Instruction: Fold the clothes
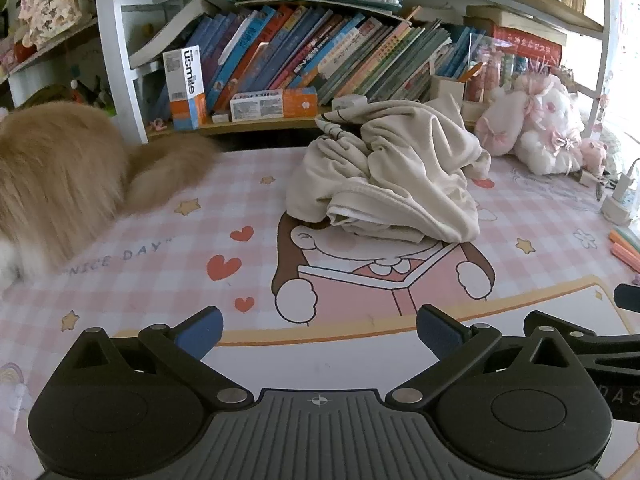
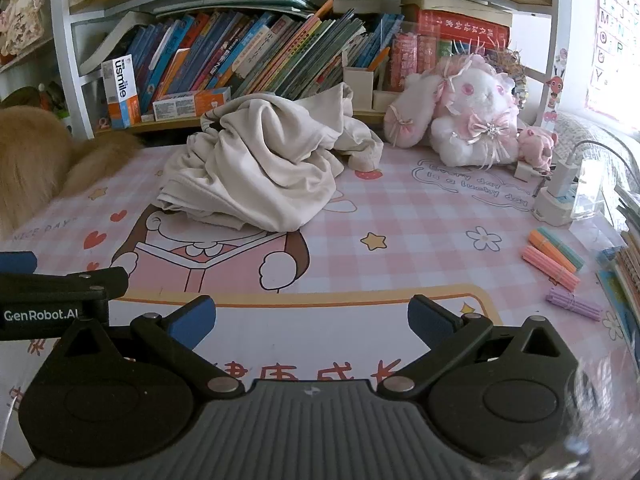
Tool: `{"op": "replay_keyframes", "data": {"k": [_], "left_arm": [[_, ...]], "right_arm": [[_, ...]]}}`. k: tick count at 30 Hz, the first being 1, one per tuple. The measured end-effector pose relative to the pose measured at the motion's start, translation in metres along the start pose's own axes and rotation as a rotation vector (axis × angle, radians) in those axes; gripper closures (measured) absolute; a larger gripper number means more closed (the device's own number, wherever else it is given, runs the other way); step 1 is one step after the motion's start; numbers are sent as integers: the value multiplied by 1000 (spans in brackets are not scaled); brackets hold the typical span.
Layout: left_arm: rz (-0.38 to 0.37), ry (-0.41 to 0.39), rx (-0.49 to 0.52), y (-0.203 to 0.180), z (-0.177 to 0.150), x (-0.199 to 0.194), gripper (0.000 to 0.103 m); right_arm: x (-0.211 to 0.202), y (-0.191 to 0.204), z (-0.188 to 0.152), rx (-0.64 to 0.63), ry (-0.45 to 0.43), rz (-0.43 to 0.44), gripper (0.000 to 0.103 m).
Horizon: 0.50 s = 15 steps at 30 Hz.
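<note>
both tools stand with jaws spread as wide as they go and nothing between them: the left gripper (image 1: 320, 330) and the right gripper (image 2: 312, 318) hover side by side over the near edge of the pink checked cartoon-print desk mat (image 1: 160, 264), each showing at the edge of the other's view.

the thing to fold, a crumpled cream-coloured soft cotton garment (image 1: 384, 176), lies in a heap ahead of both tools — a little right of centre from the left one, a little left of centre from the right one (image 2: 260, 164).

the step in hand looks like the first reach. to do it well, i'd go for two separate edges of the heap, perhaps the ribbed hem facing the tools, then lift and spread it flat before any fold.

a blurred ginger furry animal (image 1: 60, 184) sits on the mat left of the heap, near enough to wander in. the white and pink plush rabbit (image 2: 472, 116) to the right and the slanted row of books (image 2: 248, 52) behind limit the spreading room.
</note>
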<state>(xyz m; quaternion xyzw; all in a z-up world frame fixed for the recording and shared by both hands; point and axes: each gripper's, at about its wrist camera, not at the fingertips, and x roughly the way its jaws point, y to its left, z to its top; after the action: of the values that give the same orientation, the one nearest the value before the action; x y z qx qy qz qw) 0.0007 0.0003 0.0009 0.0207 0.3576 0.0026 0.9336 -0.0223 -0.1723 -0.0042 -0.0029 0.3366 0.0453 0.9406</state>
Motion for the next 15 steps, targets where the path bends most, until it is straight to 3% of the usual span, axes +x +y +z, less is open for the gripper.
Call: {"op": "replay_keyframes", "data": {"k": [15], "left_arm": [[-5,3,3,0,-4,5,0]], "right_arm": [[2,2,0,3,2,-2,0]]}}
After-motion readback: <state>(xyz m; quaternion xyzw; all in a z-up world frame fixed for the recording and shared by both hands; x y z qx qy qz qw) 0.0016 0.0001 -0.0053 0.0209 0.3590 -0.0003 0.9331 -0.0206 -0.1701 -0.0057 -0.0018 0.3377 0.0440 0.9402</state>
